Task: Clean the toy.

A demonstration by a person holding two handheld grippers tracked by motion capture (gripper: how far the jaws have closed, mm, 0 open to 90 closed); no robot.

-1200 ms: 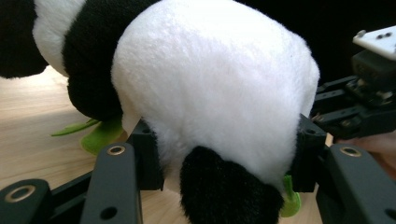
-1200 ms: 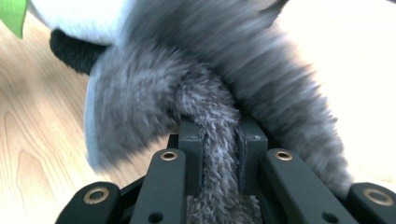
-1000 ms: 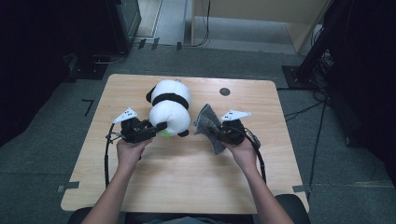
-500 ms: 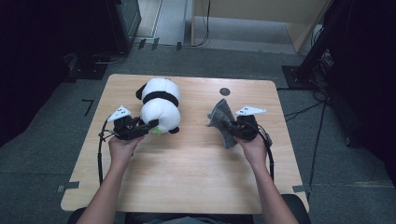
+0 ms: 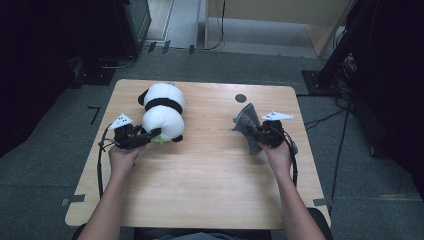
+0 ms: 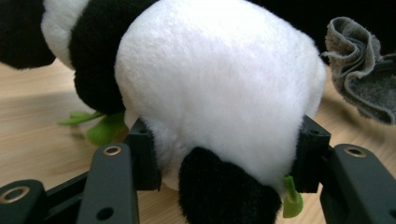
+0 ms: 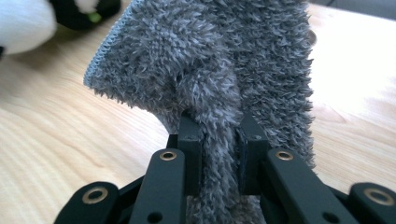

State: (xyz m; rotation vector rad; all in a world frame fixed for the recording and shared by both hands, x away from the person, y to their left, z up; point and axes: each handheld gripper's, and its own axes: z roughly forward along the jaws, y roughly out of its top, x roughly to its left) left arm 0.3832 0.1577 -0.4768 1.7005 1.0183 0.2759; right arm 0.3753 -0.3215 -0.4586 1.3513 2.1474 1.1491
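A black-and-white plush panda (image 5: 162, 112) lies on the wooden table (image 5: 200, 180), left of the middle. My left gripper (image 5: 151, 134) is shut on its white rear, the pads pressing into the plush (image 6: 219, 84) from both sides. These jaws have just been opening a little, with the panda still between them. A small green tag (image 6: 292, 203) sticks out by one pad. My right gripper (image 5: 257, 134) is shut on a grey fuzzy cloth (image 5: 247, 125), which stands up bunched from between its pads (image 7: 219, 60). The cloth (image 6: 362, 74) lies well apart from the panda.
A small dark disc (image 5: 241, 98) sits on the table near the far edge. Bare wood stretches between the two hands and toward the near edge. Dark equipment and cables (image 5: 345, 75) stand on the grey floor around the table.
The two hands have drawn apart. The panda has slid left with my left gripper, and the grey cloth has gone right with my right gripper.
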